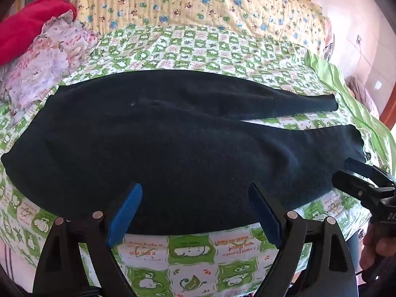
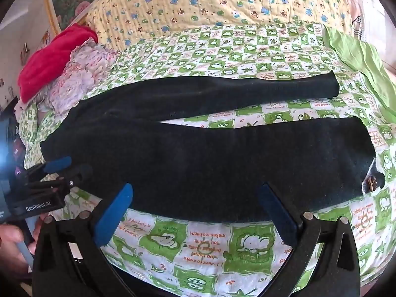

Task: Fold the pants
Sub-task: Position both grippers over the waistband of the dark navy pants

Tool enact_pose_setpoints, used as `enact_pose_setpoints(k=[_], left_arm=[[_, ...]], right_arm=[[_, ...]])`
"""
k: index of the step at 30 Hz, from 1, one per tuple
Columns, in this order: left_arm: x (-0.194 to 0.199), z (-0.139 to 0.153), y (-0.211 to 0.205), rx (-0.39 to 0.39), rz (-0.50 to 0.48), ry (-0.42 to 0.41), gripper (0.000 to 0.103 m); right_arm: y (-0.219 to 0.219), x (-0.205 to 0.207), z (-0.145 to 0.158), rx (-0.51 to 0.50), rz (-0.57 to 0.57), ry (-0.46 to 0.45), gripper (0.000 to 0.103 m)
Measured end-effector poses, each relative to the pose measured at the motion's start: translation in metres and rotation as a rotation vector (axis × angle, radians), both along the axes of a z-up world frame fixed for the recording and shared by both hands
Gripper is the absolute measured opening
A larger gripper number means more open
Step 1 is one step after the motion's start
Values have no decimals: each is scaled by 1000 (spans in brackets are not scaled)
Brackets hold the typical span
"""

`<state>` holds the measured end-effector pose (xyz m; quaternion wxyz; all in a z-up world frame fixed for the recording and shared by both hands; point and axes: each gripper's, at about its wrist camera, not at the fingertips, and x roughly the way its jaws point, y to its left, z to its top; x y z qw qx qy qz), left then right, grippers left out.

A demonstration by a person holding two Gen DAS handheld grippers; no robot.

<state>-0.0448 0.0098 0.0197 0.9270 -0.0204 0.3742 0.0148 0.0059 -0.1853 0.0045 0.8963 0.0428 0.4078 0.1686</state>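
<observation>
A pair of black pants (image 1: 173, 136) (image 2: 198, 153) lies flat on the green-checked sheet (image 1: 198, 47), waist to the left and both legs stretched to the right, slightly apart. My left gripper (image 1: 195, 188) hovers open over the near edge of the seat area, with nothing between its blue pads. It also shows at the left edge of the right wrist view (image 2: 74, 167), near the waist. My right gripper (image 2: 196, 188) stands open above the near leg's lower edge. In the left wrist view this right gripper (image 1: 342, 169) is close to the near leg's hem.
A yellow printed quilt (image 1: 198, 0) is bunched along the far side. A red cloth (image 1: 29, 27) and a floral cloth (image 1: 49, 59) lie at the far left. A plain green cloth (image 2: 358, 57) lies past the leg ends. A small dark ornament (image 2: 371, 180) sits by the near hem.
</observation>
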Motion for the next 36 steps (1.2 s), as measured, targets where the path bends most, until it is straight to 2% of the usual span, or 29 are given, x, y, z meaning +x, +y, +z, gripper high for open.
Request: enact_pose_setpoints(k=[2,4,5,36], left_arm=[[-14,3,-4,14,-1,-7,88],[40,-21,-12,-22,-9,55,88],[46,-23,-9,-34,-14,64,88],[49,-25,-2,-44,7,73,88]], right_arm=[[-2,1,1,2,-3,-1,103],[-3,2,1,7,-4,3,103],[-4,3,1,11,-5,5,103],[19,-6,-2,5,17,6,103]])
